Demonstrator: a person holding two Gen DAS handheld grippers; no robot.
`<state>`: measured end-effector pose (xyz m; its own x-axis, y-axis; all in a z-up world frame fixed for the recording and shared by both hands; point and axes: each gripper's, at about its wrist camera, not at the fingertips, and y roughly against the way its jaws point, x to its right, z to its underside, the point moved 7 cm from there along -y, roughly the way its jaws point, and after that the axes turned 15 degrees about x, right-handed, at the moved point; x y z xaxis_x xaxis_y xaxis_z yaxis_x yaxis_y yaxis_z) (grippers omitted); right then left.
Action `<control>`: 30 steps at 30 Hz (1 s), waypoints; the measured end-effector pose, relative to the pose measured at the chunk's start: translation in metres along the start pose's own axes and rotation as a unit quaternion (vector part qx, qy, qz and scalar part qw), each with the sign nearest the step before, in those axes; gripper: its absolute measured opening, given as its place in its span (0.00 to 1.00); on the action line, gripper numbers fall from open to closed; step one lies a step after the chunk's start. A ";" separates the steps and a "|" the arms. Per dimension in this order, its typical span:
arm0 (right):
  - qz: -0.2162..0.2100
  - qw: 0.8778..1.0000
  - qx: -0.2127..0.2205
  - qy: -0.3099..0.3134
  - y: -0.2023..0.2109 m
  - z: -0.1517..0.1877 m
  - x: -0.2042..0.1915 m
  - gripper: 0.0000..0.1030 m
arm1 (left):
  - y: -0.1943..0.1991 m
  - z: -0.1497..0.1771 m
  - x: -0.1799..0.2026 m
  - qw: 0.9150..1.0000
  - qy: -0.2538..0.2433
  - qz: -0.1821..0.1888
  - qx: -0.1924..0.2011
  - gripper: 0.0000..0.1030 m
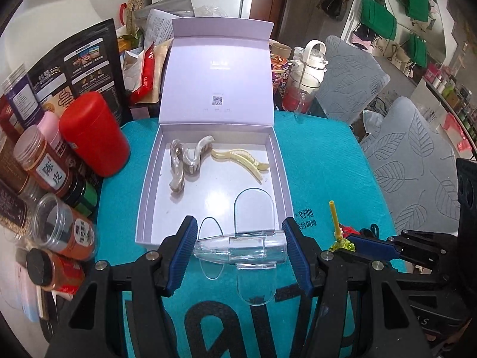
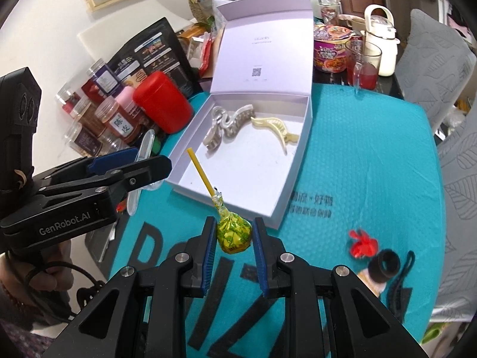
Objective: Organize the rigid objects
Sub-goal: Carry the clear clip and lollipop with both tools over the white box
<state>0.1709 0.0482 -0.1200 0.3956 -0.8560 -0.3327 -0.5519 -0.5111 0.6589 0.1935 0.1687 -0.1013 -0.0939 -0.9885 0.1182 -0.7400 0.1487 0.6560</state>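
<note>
I carry both items toward the open box [image 1: 286, 185]. My left gripper [image 1: 238, 249] clamps a clear plastic clip [image 1: 238, 249]; my right gripper [image 2: 234, 237] pinches the green lollipop [image 2: 234, 235]. Next move: position each above the box floor beside the hair claws [image 1: 190, 158], then release.

1. An open box [image 1: 286, 179] sat on the mat [image 1: 328, 161], lid upright at its far side.
2. Three hair clips [image 1: 184, 161] lay inside, toward the far wall.
3. Jars [image 1: 41, 161] crowded the worktop to its left.
4. A glass [image 1: 298, 95] stood far right.
</note>
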 end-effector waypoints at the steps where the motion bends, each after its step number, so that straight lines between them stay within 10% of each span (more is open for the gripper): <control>1: 0.001 1.000 0.000 0.000 -0.004 -0.003 0.001 0.23 | -0.004 -0.002 -0.002 1.000 -0.001 0.001 -0.001 0.57; 30: 0.024 1.000 0.018 0.002 -0.127 -0.075 0.033 0.23 | -0.117 -0.050 -0.064 1.000 -0.006 -0.014 0.017 0.57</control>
<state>0.3092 0.0911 -0.1639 0.3722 -0.8789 -0.2984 -0.5956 -0.4727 0.6494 0.3190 0.2163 -0.1484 -0.0811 -0.9925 0.0910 -0.7647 0.1205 0.6330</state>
